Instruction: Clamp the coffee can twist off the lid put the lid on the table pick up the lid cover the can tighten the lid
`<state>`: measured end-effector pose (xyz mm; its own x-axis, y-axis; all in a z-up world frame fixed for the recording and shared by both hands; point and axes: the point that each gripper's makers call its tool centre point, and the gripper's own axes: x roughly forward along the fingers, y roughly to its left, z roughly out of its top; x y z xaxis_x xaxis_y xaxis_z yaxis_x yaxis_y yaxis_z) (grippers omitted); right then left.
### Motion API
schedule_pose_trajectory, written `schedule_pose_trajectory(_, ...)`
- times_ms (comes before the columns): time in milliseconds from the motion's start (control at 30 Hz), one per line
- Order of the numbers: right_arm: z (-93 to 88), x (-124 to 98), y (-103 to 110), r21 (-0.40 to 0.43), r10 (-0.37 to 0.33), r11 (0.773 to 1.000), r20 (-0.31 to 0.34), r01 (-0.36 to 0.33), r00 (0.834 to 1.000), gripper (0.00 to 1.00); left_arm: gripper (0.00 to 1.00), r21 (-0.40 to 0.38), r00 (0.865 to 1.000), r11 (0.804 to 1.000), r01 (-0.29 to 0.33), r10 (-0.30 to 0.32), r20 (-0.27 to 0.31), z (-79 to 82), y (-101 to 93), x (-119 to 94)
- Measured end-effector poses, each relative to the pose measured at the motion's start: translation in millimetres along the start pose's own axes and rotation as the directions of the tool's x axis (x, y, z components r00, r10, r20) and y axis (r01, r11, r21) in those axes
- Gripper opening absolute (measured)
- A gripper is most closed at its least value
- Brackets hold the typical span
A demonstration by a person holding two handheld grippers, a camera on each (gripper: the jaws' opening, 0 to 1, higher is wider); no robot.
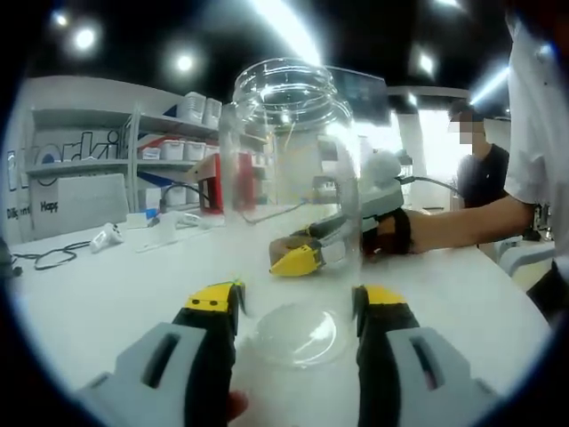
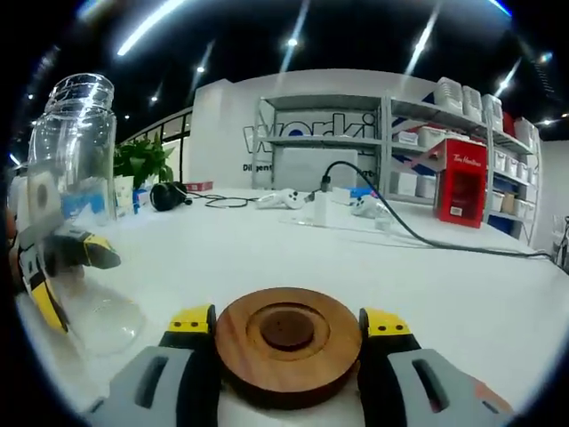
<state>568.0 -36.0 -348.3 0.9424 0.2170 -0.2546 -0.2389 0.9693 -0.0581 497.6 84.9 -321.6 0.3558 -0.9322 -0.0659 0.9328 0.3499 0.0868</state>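
wooden lid flat on the white table, clamped between the right gripper jaws. left gripper jaws clamp the base of the upright, uncapped glass can

My left claw carries a camera low over the white table, looking forward along its jaws, which stand on either side of the clear jar close ahead; my right claw shows through the glass beyond. My right claw's camera also sits low, facing across the table toward the shelves, with the wooden lid close between its jaws. Both views share the jar, the table and the shelves; my left claw shows at its left edge.
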Motion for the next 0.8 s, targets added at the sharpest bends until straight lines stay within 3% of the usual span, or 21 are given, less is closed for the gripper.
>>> schedule_pose_trajectory(100,-0.1,-2,-4,0.0,-0.011,1.0,-0.001,0.011,1.0,0.58,0.44,0.0,1.0,1.0,0.0,0.0,0.0,-0.2,0.3,0)
schedule_pose_trajectory(333,15.2,-10,-8,0.015,-0.027,1.0,0.071,0.026,0.997,0.57,0.44,0.0,1.0,1.0,0.0,0.0,-0.001,-0.2,0.3,0)
schedule_pose_trajectory(500,20.5,-12,-14,0.017,-0.033,0.999,0.071,0.032,0.997,0.57,0.44,-0.001,1.0,1.0,0.0,0.0,-0.001,-0.1,0.0,0)
schedule_pose_trajectory(800,53.8,-19,-16,0.026,-0.019,1.0,0.11,0.016,0.994,0.57,0.44,-0.001,1.0,1.0,0.0,0.0,-0.001,0.0,0.1,0)
